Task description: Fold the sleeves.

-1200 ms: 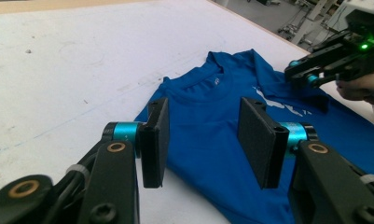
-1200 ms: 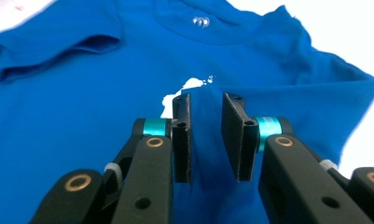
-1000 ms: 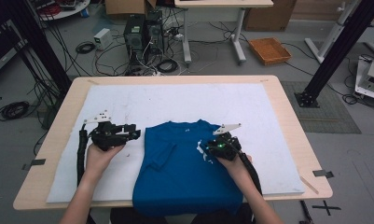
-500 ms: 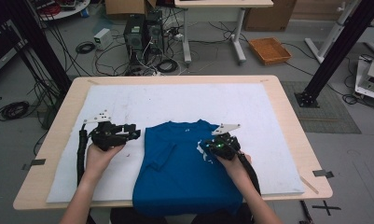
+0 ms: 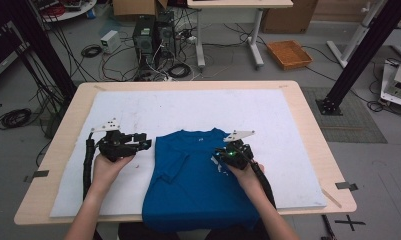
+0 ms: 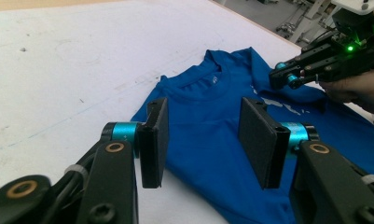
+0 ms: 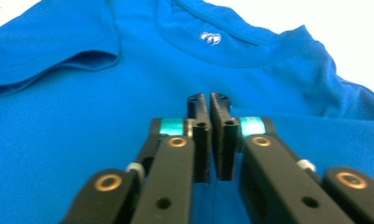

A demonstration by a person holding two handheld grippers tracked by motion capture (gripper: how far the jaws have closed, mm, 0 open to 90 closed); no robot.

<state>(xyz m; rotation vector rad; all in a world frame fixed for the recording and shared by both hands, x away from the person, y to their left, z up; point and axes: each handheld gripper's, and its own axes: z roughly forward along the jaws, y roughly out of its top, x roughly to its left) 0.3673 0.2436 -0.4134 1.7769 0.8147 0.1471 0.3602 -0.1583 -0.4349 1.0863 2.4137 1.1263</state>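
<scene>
Your right gripper (image 7: 209, 100) is the one that has just changed. Its jaws pinched almost fully together and have then been easing apart again, so they now stand with only a hairline gap and no cloth can be seen between the pads. It rests low over the right chest of the bright blue short-sleeved cotton T-shirt (image 5: 195, 185), pointing in towards the round collar (image 7: 231, 46). The hand under it has barely shifted from a moment ago. The T-shirt itself lies just where it did then: flat and face up on the white padded mat (image 5: 288, 125), at the near middle of the light wooden table (image 5: 313, 150), collar away from you and hem hanging over the near edge. Its left sleeve (image 5: 170, 165) is already turned in over the body, and the right side appears to be tucked in as well, though that fold is hard to read. Your left gripper (image 5: 140, 141) has not moved; it sits over the mat just beside the shirt's left shoulder, jaws well apart with nothing between them, aimed across at the shirt. Since the cloth has not moved with the pinch, you have probably just let go of a fold, or the pinch missed the fabric. The side folds look about finished, so the lengthwise fold, bringing the hem and collar together, is likely what remains.
</scene>
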